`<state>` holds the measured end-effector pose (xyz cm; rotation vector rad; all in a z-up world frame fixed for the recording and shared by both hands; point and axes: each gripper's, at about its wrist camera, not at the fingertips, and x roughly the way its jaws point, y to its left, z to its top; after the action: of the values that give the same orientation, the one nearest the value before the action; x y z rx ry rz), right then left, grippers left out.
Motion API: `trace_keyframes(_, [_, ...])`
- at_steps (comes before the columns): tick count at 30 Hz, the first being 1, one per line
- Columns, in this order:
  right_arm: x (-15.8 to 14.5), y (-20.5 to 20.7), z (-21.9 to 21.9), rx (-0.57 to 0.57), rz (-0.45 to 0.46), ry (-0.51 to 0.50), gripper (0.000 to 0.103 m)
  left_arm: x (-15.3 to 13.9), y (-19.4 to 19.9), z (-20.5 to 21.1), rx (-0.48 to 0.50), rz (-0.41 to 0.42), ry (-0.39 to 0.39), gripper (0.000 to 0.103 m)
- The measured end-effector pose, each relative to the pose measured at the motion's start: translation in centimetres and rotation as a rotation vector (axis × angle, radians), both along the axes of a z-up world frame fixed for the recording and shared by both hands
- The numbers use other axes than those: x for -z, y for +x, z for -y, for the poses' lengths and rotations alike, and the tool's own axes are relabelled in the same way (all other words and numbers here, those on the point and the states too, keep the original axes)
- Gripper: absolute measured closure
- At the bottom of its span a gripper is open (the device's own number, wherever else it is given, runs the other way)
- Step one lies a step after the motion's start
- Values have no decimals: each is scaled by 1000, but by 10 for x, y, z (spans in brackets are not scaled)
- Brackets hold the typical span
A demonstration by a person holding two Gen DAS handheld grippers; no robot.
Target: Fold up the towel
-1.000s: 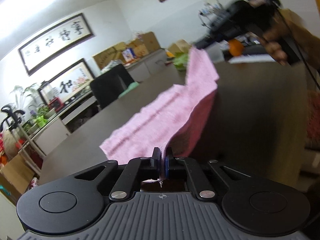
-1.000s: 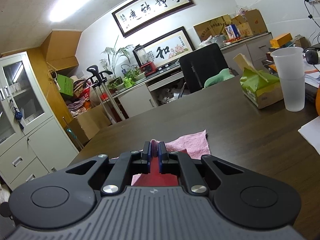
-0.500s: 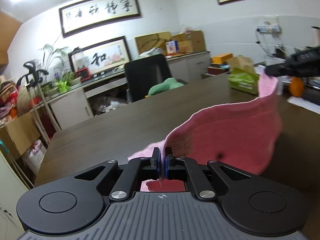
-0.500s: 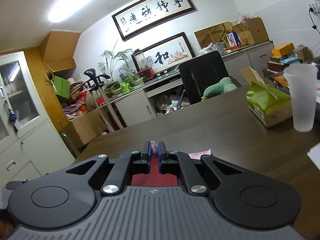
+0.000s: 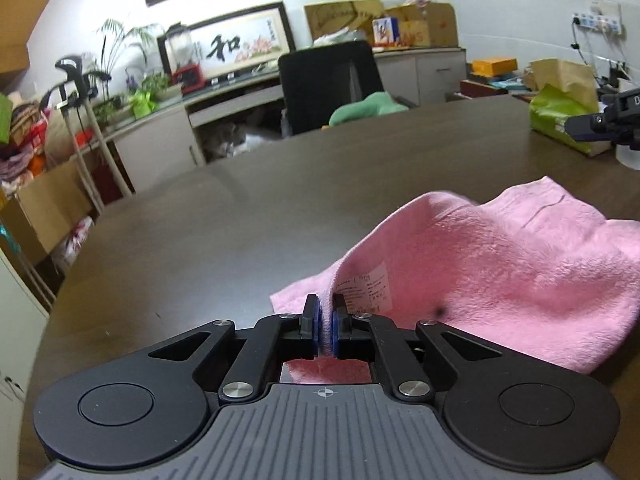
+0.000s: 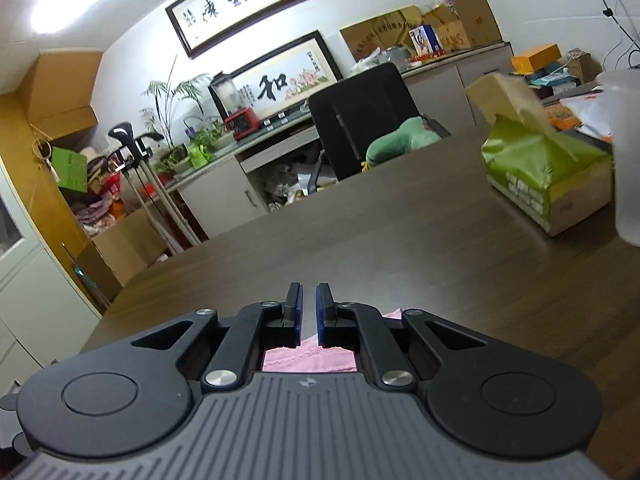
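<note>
Two grippers, one towel, one table. Left gripper (image 5: 326,326): jaws pinched on a corner edge of the pink towel (image 5: 520,272), cloth visible between the blue pads (image 5: 317,328). Towel: draped in a raised hump just right of the left gripper, white care label (image 5: 368,290) facing the camera near the pinched corner, one small dark spot on the cloth; far edge lies on the table (image 5: 240,232), a lower layer shows flat on the wood beneath the fingers. Right gripper (image 6: 307,310): jaws narrowly parted, a slim gap between the pads, nothing gripped; pink towel (image 6: 308,358) shows below and behind the fingers through the frame opening, not between the tips. In the left view the right gripper (image 5: 600,124) appears at the far right edge, above the table and apart from the towel. Table: dark brown wood. On it, right side: green tissue box (image 6: 548,176), with a translucent cup (image 6: 626,152) just beside it. Beyond the table: black chair (image 6: 364,116) with a green cushion (image 6: 400,140).
</note>
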<state>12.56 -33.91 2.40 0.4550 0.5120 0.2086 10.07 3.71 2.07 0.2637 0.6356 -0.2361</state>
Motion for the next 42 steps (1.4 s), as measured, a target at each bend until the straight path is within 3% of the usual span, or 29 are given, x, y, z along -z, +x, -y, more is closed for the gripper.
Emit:
trace_keyframes(9, [17, 6, 18, -94, -112, 67, 83, 3, 15, 6, -26, -23, 59, 95])
trace_keyframes(11, [22, 10, 21, -99, -143, 75, 77, 3, 16, 5, -26, -24, 57, 94])
trace_keyframes(15, [27, 14, 18, -111, -188, 48, 54, 4, 17, 3, -24, -28, 48, 94])
trace_keyframes(22, [27, 13, 7, -102, -207, -37, 54, 6, 20, 4, -22, -28, 45, 94])
trace_keyframes(28, [33, 15, 17, -107, -237, -2, 51, 5, 21, 6, -21, -28, 45, 93])
trace_keyframes(32, [34, 17, 20, -148, -239, 15, 44, 7, 21, 11, -25, -29, 40, 93])
trace_keyframes(35, [31, 13, 14, -176, -240, -32, 53, 8, 21, 12, -27, -29, 35, 93])
trace_keyframes(38, [29, 10, 8, -182, -241, -87, 91, 8, 22, 13, -28, -29, 33, 93])
trace_keyframes(42, [24, 2, 1, -164, -219, -161, 95, 8, 22, 11, -31, -30, 27, 92])
